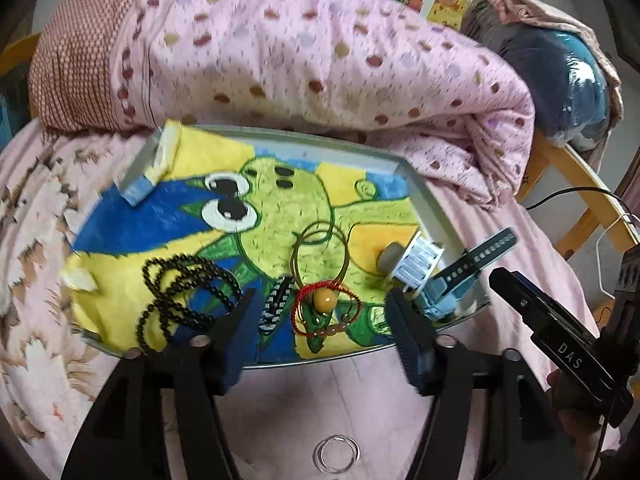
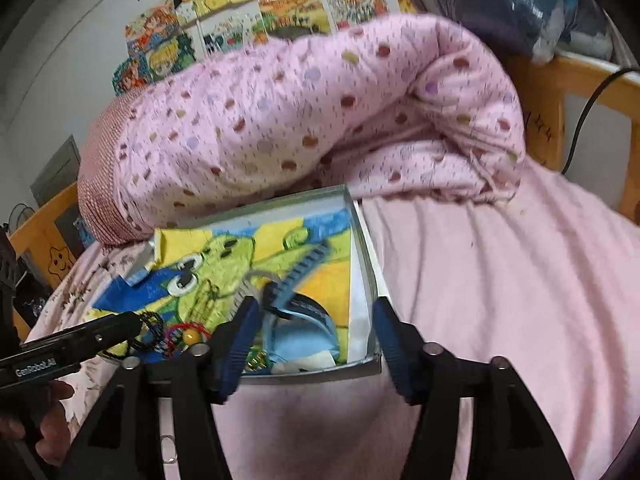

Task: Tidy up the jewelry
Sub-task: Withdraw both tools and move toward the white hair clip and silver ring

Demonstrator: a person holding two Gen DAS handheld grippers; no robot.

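Pink quilt [image 1: 320,60] with coloured dots, yellow, green and blue drawing [image 1: 248,216], black bead string [image 1: 180,292], red cord bracelet [image 1: 324,312], amber bead

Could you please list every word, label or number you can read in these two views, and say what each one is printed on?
"DAS": white letters on the black body of the right tongs, in the left wrist view.
"GenRobot.AI": white label on the black body of the left tongs, in the right wrist view.
Drawings on the wall: any writing is too blurred to read.
Dark marks on the wooden bed frame: not legible.
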